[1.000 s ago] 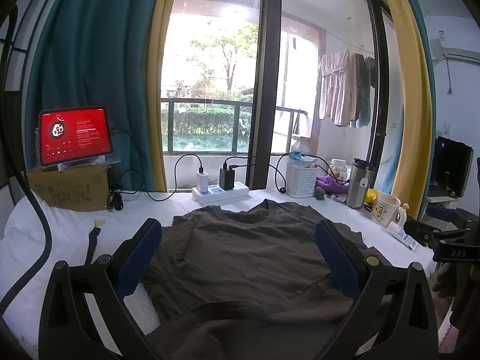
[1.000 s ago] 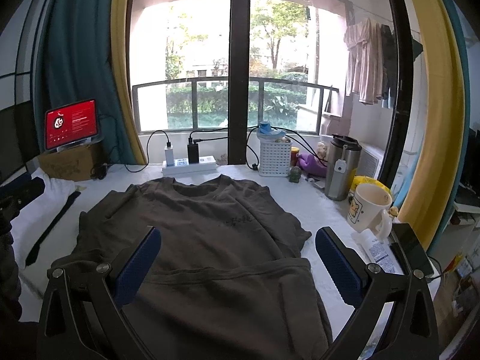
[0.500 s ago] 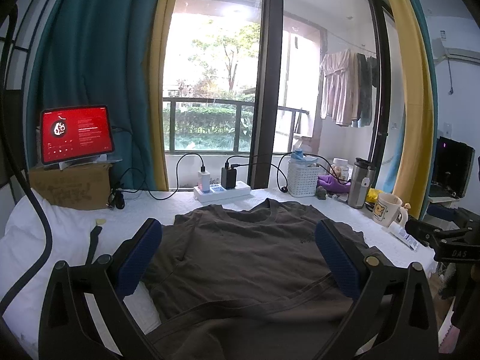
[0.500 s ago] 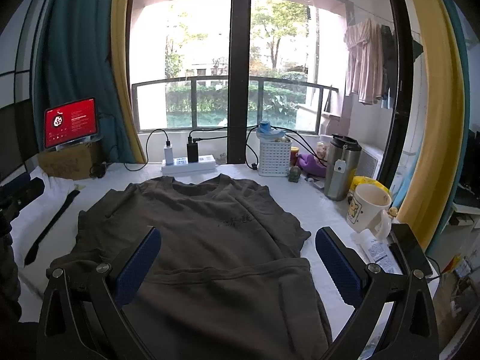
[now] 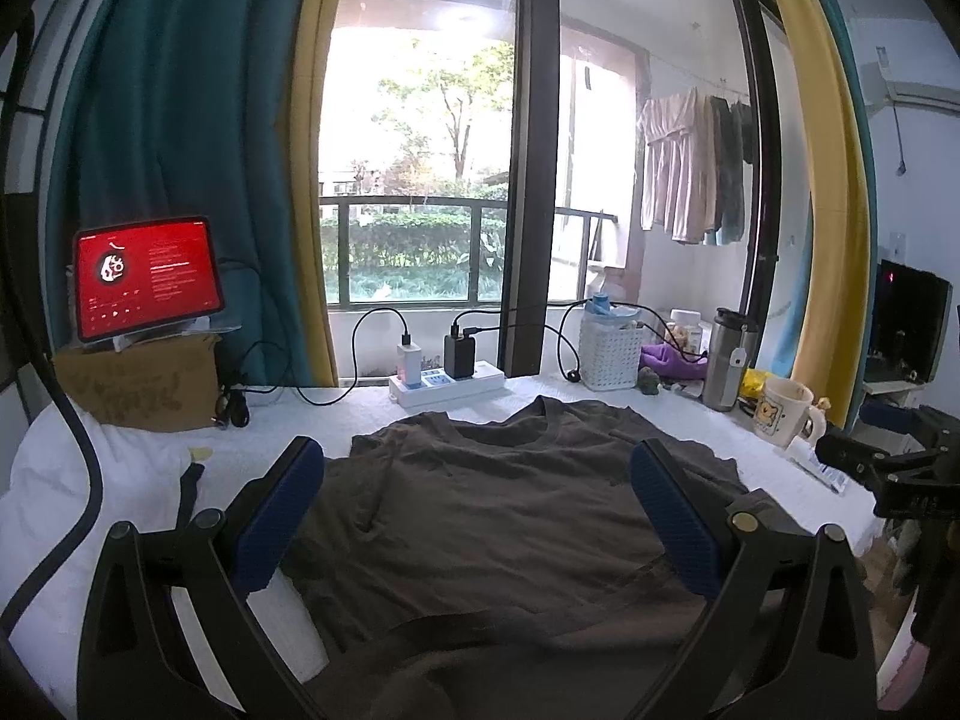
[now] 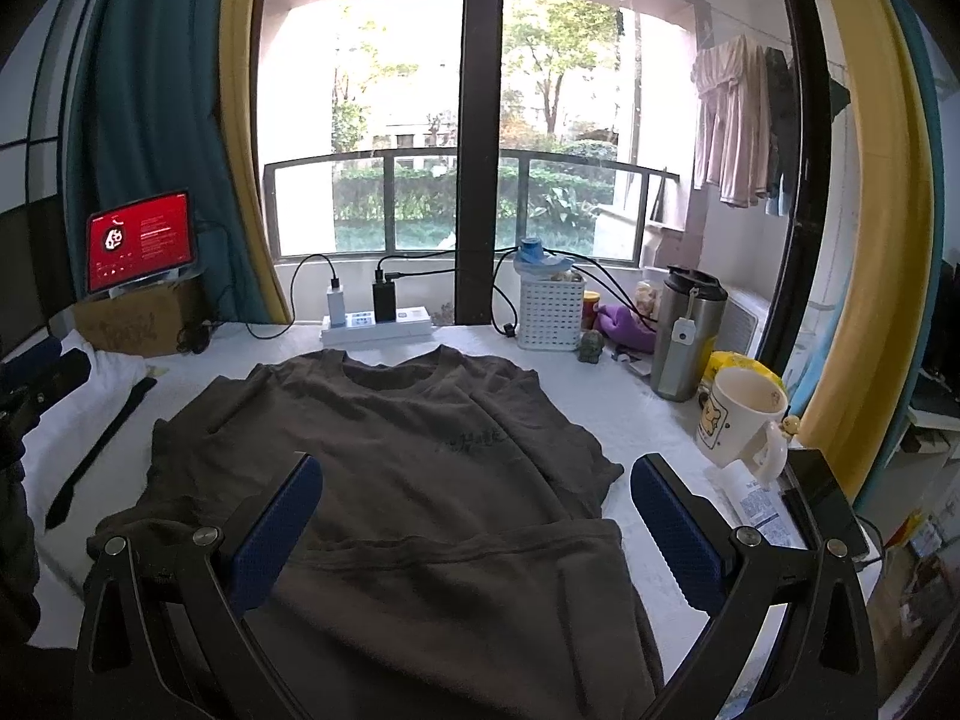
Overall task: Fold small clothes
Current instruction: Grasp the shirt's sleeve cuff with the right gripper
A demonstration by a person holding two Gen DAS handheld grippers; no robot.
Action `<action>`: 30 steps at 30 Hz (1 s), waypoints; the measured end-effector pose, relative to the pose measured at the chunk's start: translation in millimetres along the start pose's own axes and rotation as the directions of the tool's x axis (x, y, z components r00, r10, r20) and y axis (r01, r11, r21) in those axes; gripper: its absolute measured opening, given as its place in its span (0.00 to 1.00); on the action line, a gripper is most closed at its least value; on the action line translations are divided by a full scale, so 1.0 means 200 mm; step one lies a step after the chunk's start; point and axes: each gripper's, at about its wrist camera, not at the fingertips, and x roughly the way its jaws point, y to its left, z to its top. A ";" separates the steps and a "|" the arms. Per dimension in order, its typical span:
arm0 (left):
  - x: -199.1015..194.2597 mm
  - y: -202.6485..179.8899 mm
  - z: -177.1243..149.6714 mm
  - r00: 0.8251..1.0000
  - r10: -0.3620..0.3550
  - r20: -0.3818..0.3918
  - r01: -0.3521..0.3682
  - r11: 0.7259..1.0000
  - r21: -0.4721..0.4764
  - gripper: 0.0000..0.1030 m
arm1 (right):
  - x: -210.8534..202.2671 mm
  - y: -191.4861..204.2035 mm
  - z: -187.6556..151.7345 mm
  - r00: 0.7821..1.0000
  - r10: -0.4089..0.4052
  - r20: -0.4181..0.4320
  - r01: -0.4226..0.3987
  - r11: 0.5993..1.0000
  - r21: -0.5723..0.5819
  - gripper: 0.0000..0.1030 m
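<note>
Grippers both hover with nothing in them: the left gripper has its blue-padded jaws spread wide above the cloth, and the right gripper is spread just as wide, neither touching fabric. Between and beyond them lies the dark brown short-sleeved T-shirt, front up on the white padded tabletop, collar toward the far window, its near hem already doubled up into a band across the lower body. That flat spread makes sense: a shirt laid square gives each gripper a clean edge to pinch, and open jaws held above it look like a pause to choose the next fold, probably a sleeve side. Clutter is kept to the far and right edges, out of the folding area: a white power strip at the far edge, a white plastic basket, a steel travel tumbler and a cream cartoon mug on the right; a red-screened tablet stands on a cardboard box at the far left. Against the pictures of a second ago, very little differs: the shirt lies the same, the jaws are equally wide, and the left view has only drifted slightly.
</note>
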 end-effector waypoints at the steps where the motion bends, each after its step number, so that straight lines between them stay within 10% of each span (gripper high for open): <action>1: 0.02 0.00 0.00 1.000 0.001 -0.006 -0.001 1.000 0.002 0.98 | 0.02 -0.01 0.00 1.000 -0.003 -0.006 0.003 1.000 0.002 1.00; 30: 0.81 0.25 0.01 0.965 0.112 -0.237 -0.128 0.990 -0.053 0.98 | 1.30 -0.45 0.21 0.946 0.092 -0.312 -0.103 0.995 -0.019 0.84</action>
